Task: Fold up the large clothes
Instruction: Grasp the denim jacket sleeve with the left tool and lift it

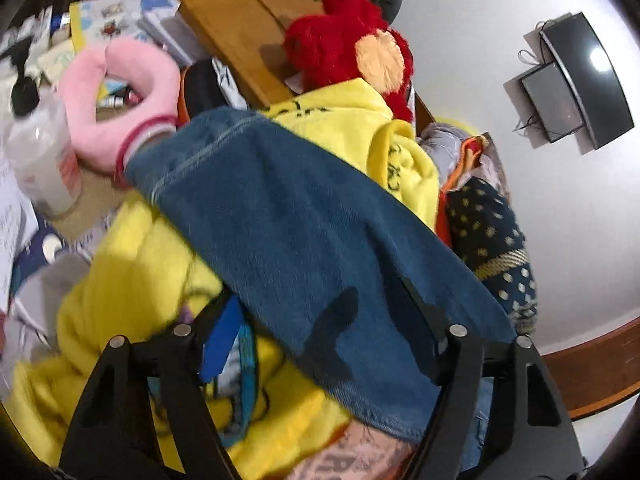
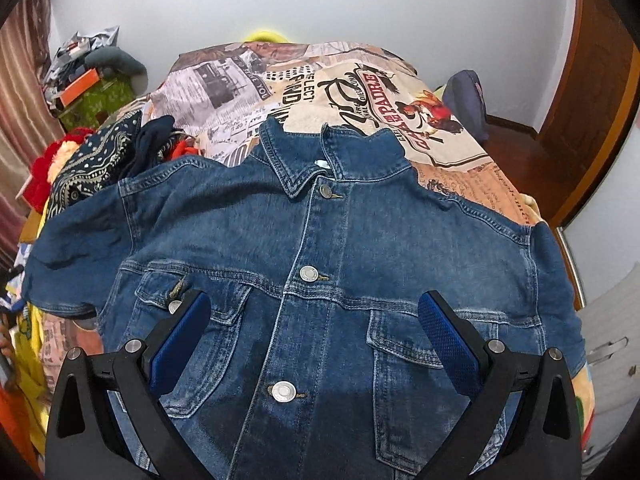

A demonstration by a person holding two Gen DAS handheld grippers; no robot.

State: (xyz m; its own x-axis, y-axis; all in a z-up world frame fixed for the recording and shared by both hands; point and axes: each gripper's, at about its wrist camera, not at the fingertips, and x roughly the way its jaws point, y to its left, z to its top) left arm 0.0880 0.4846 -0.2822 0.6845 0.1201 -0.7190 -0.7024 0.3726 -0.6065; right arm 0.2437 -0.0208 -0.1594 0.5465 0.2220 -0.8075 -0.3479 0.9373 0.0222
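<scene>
A blue denim jacket (image 2: 320, 240) lies face up and buttoned on the printed bedspread (image 2: 320, 80), collar away from me. My right gripper (image 2: 314, 304) hovers open over its chest, between the two flap pockets, with nothing between the blue pads. In the left wrist view one denim sleeve (image 1: 280, 208) stretches over a yellow fleece (image 1: 132, 272). My left gripper (image 1: 320, 304) straddles that sleeve near its shoulder end. The cloth lies flat between the fingers, not bunched, and the left blue pad (image 1: 222, 340) sits beside the sleeve's edge.
A heap at the bed's left side holds a dark dotted cloth (image 1: 488, 224), a red plush toy (image 1: 340, 40) and a pink neck pillow (image 1: 132, 92). A clear bottle (image 1: 40, 152) stands by the pillow. A wooden door (image 2: 592, 100) is at the right.
</scene>
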